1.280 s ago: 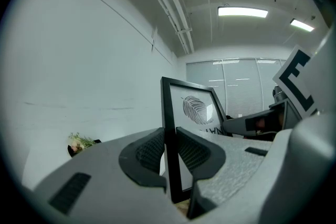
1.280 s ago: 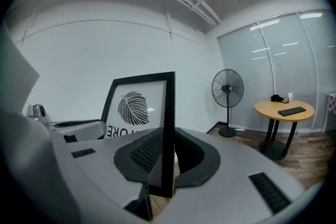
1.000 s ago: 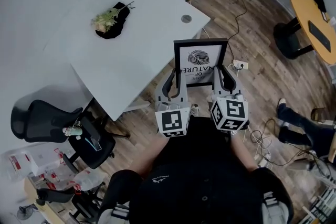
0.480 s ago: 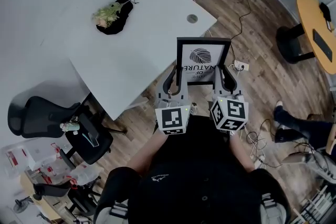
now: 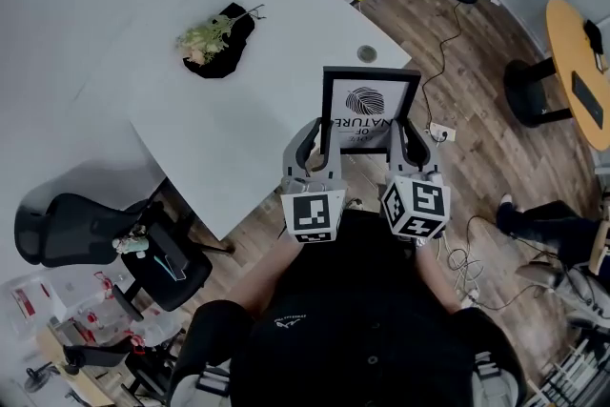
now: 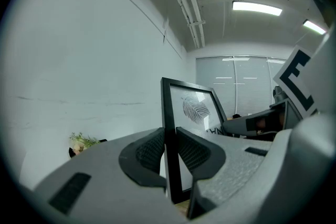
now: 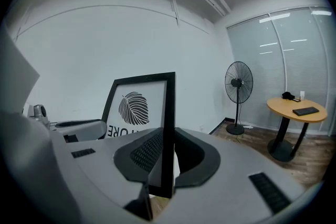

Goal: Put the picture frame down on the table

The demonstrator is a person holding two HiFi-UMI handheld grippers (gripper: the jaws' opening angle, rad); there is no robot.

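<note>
While the left gripper [image 5: 317,144] and right gripper [image 5: 408,142] each clamp a side edge of the picture frame [image 5: 370,110], it hangs upright beside the white table [image 5: 238,133]. This looks like the carry; next, reach over the tabletop and lower gently.

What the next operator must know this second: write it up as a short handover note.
Left gripper: shut on the left edge of the picture frame.
Right gripper: shut on its right edge.
Frame: held upright between both grippers in front of the person, by the near corner of the white table. It does not appear to rest on it.
Done: frame gripped on both sides.
Left: bring it over the tabletop, set it down away from the dark item with greenery, then open both jaws.
</note>
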